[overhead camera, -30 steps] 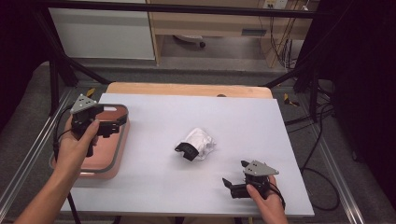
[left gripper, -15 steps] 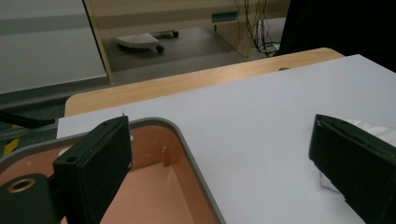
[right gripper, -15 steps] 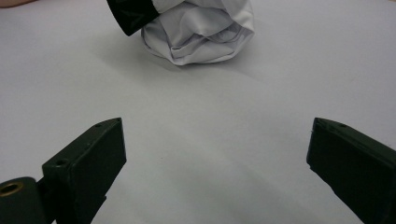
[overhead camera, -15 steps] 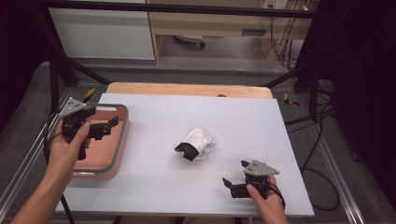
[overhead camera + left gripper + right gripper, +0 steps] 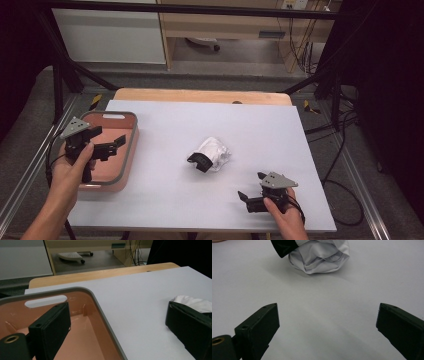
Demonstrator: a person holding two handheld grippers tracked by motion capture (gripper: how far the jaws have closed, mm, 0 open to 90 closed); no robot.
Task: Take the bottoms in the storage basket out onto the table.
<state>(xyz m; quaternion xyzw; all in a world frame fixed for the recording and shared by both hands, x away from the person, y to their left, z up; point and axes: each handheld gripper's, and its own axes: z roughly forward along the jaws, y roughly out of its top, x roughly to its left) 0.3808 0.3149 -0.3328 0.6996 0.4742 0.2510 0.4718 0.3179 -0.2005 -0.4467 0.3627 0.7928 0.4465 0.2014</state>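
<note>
A crumpled white cloth bundle with a black cuff-like part lies at the middle of the white table. My left gripper hovers open over the pink tray at the left, with nothing between its fingers. In the left gripper view, the left gripper looks across the tray's grey rim, with the bundle behind its right-hand jaw. My right gripper rests open near the front right edge. In the right gripper view, the right gripper points at the bundle, well short of it.
The white board lies on a wooden table top that shows along the far edge. Black frame poles and cables run along both sides. A white cabinet stands beyond.
My left gripper has drawn back toward the near side and a little left, staying over the tray. The right gripper and the bundle have not moved.
</note>
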